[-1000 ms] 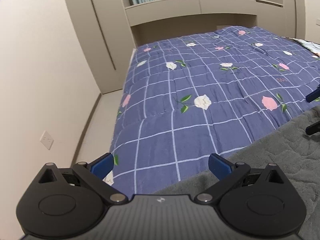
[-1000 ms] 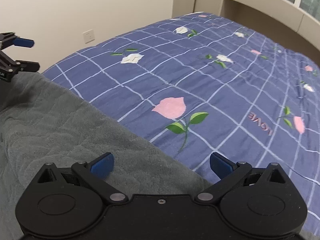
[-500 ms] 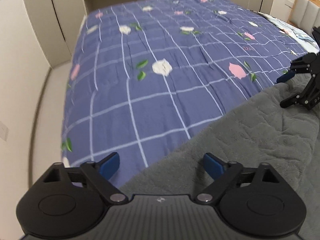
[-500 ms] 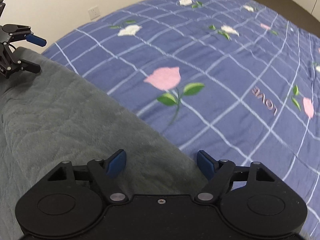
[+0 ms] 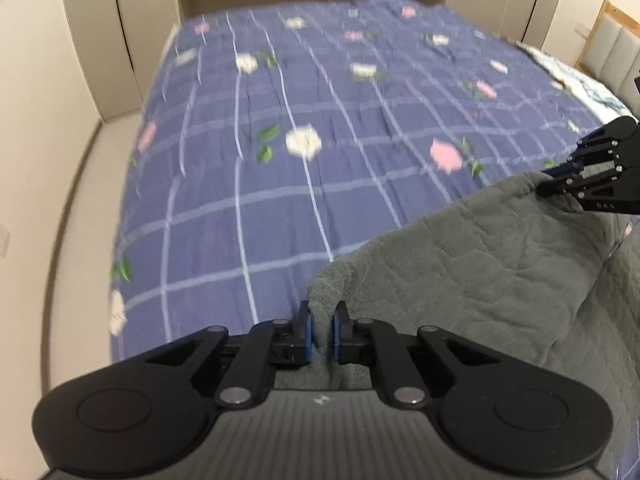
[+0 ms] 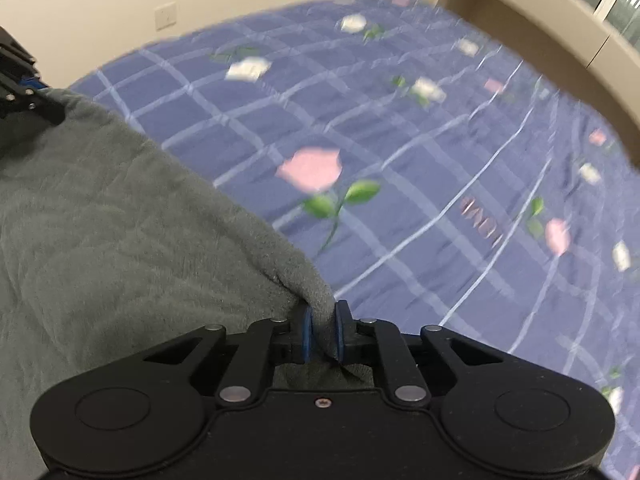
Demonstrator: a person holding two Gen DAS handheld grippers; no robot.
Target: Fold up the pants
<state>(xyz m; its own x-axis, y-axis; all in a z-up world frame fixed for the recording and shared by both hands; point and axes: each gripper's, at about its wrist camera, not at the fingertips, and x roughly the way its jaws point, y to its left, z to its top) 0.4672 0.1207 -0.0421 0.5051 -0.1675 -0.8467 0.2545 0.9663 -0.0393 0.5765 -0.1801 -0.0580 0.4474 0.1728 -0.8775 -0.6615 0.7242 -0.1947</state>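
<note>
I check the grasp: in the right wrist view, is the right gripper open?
No, the right gripper is shut on a corner of the grey pants.

Blurred pink lettering on quilt (image 6: 481,222), unreadable, no other legible text

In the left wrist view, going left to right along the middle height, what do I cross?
Beige wall → floor strip → blue floral bedspread → grey pants → right gripper, clamped on the pants' far corner.
</note>
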